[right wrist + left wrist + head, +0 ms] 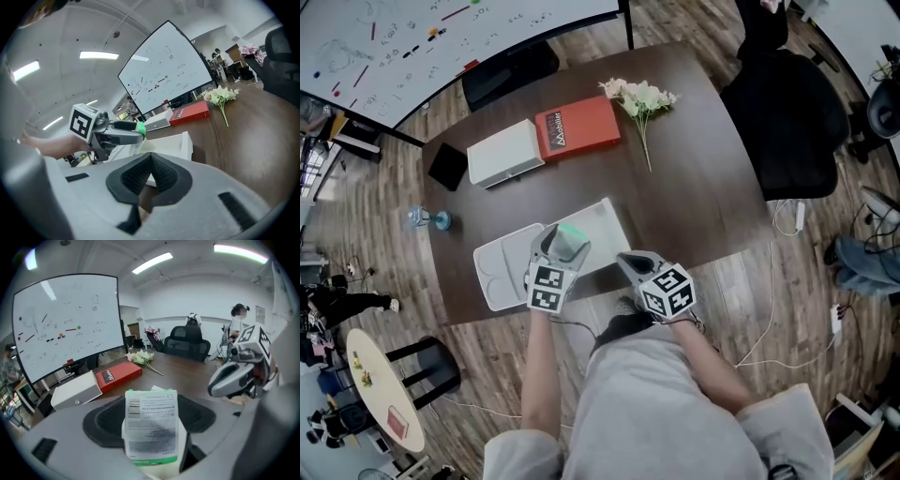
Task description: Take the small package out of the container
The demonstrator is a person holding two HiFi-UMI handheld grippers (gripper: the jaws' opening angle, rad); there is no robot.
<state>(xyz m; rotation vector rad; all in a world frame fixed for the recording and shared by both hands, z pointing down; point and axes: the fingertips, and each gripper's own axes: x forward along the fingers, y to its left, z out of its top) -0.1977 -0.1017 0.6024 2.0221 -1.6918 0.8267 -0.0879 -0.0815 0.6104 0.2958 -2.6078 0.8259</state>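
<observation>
The small package (151, 427), a white sachet with a green edge and a printed label, stands upright between the jaws of my left gripper (150, 404), which is shut on it. In the head view that gripper (565, 242) holds the package (573, 232) above the open white container (605, 220) near the table's front edge. My right gripper (628, 262) hovers just right of it, jaws shut and empty. From the right gripper view, the right gripper (151, 159) points past the container (176, 143) and the left gripper (117, 133), with the package's green edge (140, 128) showing.
A white lid or tray (499, 272) lies left of the container. Farther back sit a red book (577, 127), a white box (504, 152), a flower sprig (639, 98) and a black pad (448, 165). A black chair (787, 122) stands at the table's right.
</observation>
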